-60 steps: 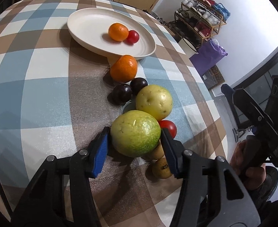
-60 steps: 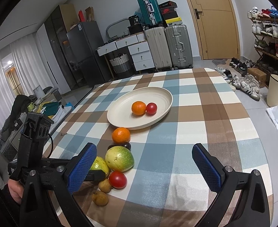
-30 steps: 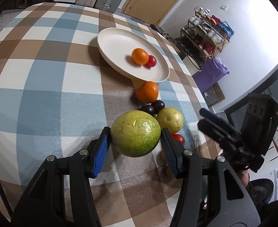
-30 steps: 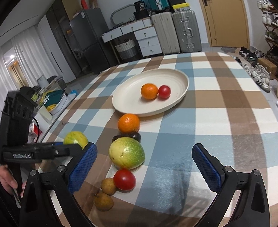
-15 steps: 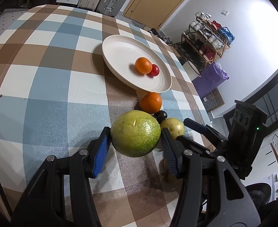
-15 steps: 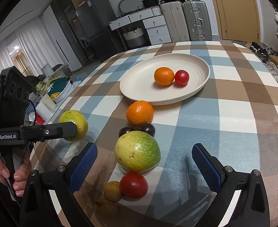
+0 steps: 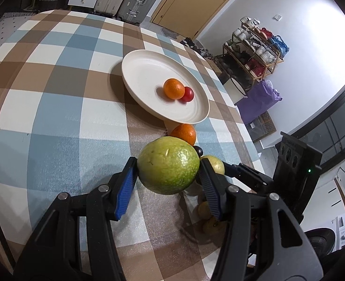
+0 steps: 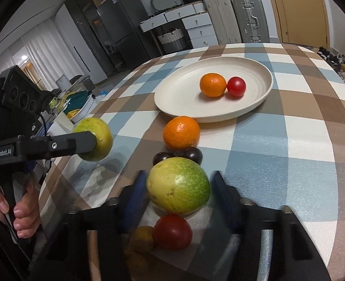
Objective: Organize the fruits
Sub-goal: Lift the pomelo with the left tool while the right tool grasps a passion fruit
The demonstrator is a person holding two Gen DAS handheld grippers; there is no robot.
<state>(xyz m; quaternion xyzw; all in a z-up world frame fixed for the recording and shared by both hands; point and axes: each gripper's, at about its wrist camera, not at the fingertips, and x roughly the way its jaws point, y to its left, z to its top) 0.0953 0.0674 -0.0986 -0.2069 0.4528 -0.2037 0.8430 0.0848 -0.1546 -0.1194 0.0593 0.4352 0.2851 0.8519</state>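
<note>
1. White plate [image 7: 135, 70] sits at frame centre in the left wrist view, on the checked tablecloth [image 7: 55, 107]. It holds two items: an orange [image 7: 174, 88] and a red tomato [image 7: 188, 94], touching each other.
2. Left gripper [image 7: 169, 178] is clamped on a green guava [image 7: 168, 165] — both blue pads press its sides, and the fruit is off the cloth. The right wrist view shows the same gripper [image 8: 95, 140] at left of frame, with the guava [image 8: 95, 138] carried in the air above its shadow.
3. Right gripper [image 8: 178, 187] brackets a second green-yellow guava [image 8: 178, 185] that lies on the cloth at lower centre. The fingers are blurred; they stand just beside the fruit, and I cannot tell whether they touch it.
4. Loose fruit outside the plate, right wrist view: a second orange [image 8: 181, 132] just below the plate rim [image 8: 172, 107], two dark plums [image 8: 191, 155] between it and the guava, and a red tomato [image 8: 172, 232] with a small brown fruit [image 8: 140, 237] beside it at the bottom.
5. Right view only — the person's hand [image 8: 20, 215] on the left handle, a fridge [image 8: 123, 23] and suitcases [image 8: 233, 18]. Left view only — a shoe rack [image 7: 259, 53] and a purple bag [image 7: 259, 100] at upper right.
</note>
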